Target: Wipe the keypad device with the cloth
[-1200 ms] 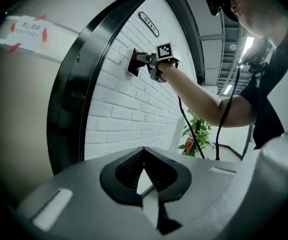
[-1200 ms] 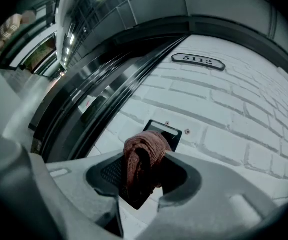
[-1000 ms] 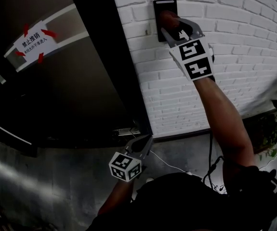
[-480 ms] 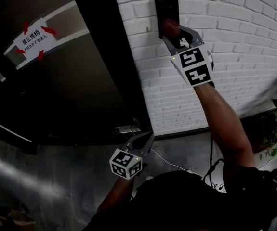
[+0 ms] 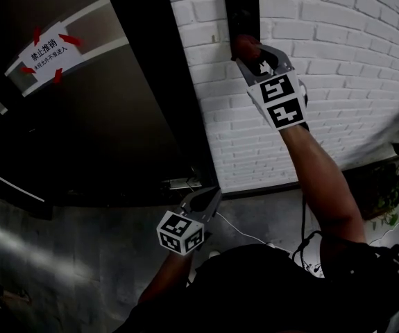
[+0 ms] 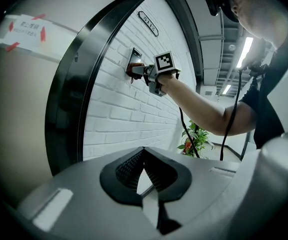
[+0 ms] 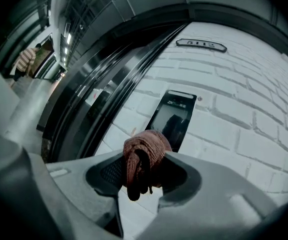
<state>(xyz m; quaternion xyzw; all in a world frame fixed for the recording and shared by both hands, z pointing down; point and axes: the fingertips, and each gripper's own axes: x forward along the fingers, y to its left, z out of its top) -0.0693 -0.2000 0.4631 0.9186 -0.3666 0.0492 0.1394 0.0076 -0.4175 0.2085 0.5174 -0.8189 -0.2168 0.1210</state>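
Brick wall [image 5: 338, 82] carries keypad device [image 5: 242, 14]. Left gripper [image 6: 144, 170] hangs well below the device, jaws together, empty. Right gripper [image 5: 250, 49] is at the device's lower edge, clamped on the bunched cloth [image 7: 145, 151]. Judgement: press lightly and cover the whole face.

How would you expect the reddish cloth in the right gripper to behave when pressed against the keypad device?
Probably floppy: the cloth bunches in folds, one end drooping from the right gripper. Likely light, since the pinch alone holds it. It should flatten against the keypad device.

Wall plate [image 7: 201, 44] reading 5112, "ZK" lettering atop keypad device [image 7: 174, 118], door notice [image 5: 46, 50] in Chinese characters
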